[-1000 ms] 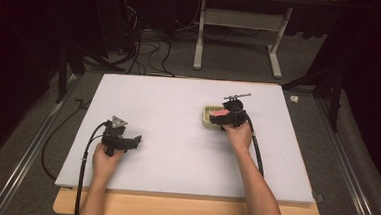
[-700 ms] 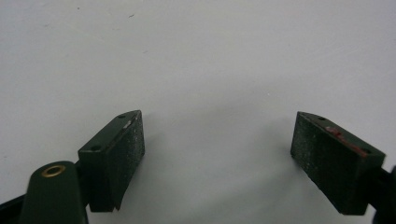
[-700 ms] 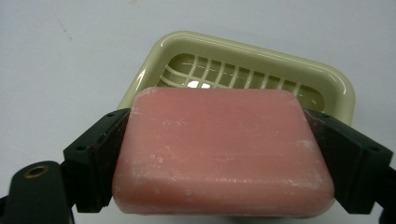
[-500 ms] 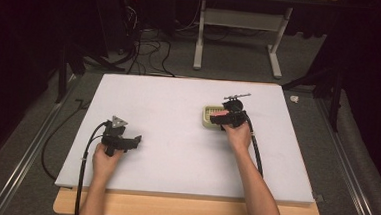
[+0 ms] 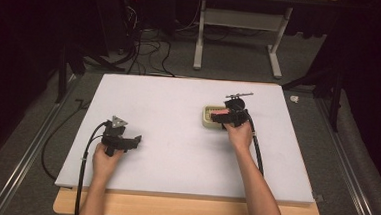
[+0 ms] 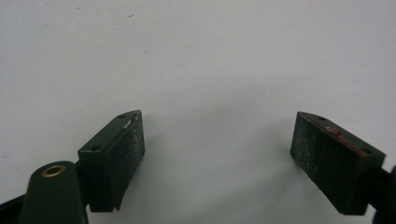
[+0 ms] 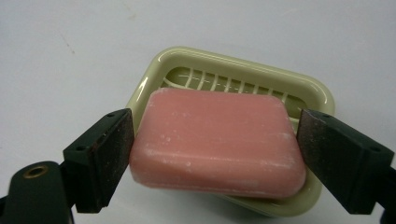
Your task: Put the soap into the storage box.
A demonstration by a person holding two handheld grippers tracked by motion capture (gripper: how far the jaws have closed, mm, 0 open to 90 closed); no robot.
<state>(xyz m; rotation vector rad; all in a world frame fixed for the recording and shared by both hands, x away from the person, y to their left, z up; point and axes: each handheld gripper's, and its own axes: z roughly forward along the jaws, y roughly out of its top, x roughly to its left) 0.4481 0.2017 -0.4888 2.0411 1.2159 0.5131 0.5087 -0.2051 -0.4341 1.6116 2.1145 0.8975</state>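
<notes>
Two grippers are in use above a white table [image 5: 178, 112], each held in one of the person's hands. The right gripper [image 7: 215, 140] is positioned at the right-centre of the table, over a pale green soap dish [image 7: 187, 70] with a slatted base. Its jaws are clamped on a pink bar of soap [image 7: 217, 140], one jaw pressing each short end of the bar. The bar sits above the dish and overlaps its near rim; whether the underside of the bar touches the dish cannot be determined. In the high view, the right gripper [image 5: 222, 117] and the soap dish [image 5: 209, 114] appear together, with the right hand [image 5: 238, 135] just near of them. The left gripper [image 6: 217, 149] is located at the near left of the table, well apart from the dish. Its jaws stand wide apart with nothing but bare table surface between them. In the high view, the left gripper [image 5: 135, 140] points right, with its cable [image 5: 88, 141] trailing off the near-left edge.
</notes>
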